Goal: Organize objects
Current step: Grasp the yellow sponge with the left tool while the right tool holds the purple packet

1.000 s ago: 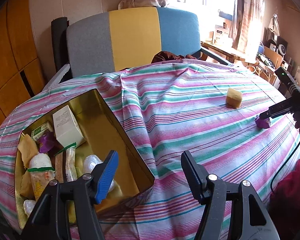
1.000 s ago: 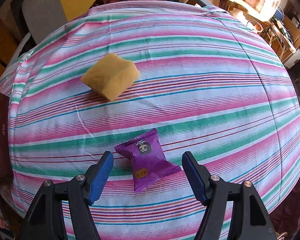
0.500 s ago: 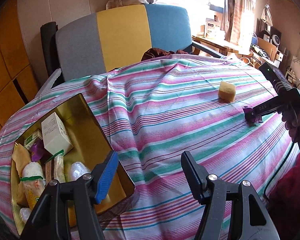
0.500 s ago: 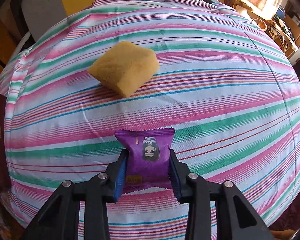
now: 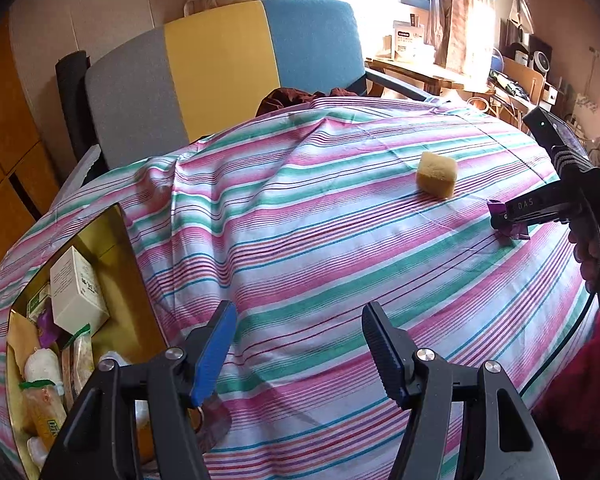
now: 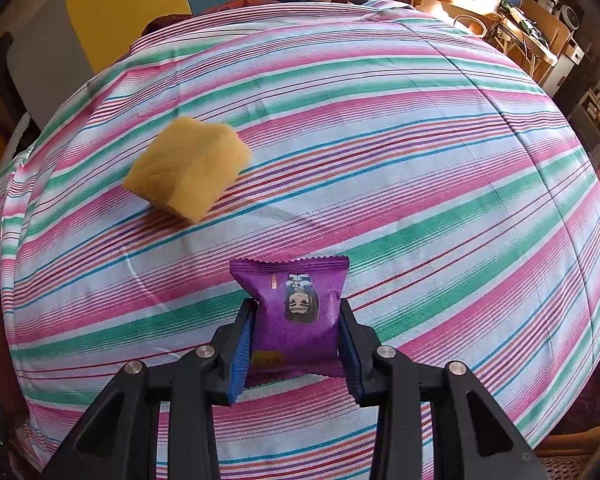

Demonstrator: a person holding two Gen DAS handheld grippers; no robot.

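Between the right tool's (image 6: 296, 338) pads sits a gripped purple crimped-edge snack packet (image 6: 296, 312).

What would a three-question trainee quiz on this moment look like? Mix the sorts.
1. True or false: the right gripper is shut on the purple packet.
2. What lies loose on the striped cloth beyond the packet? A) sponge B) cup C) spoon
3. Fill in: the left gripper is open and holds ____.

Key: 1 true. 2 A, the yellow sponge. 3 nothing; it hangs over the cloth beside the gold tin of sorted items.
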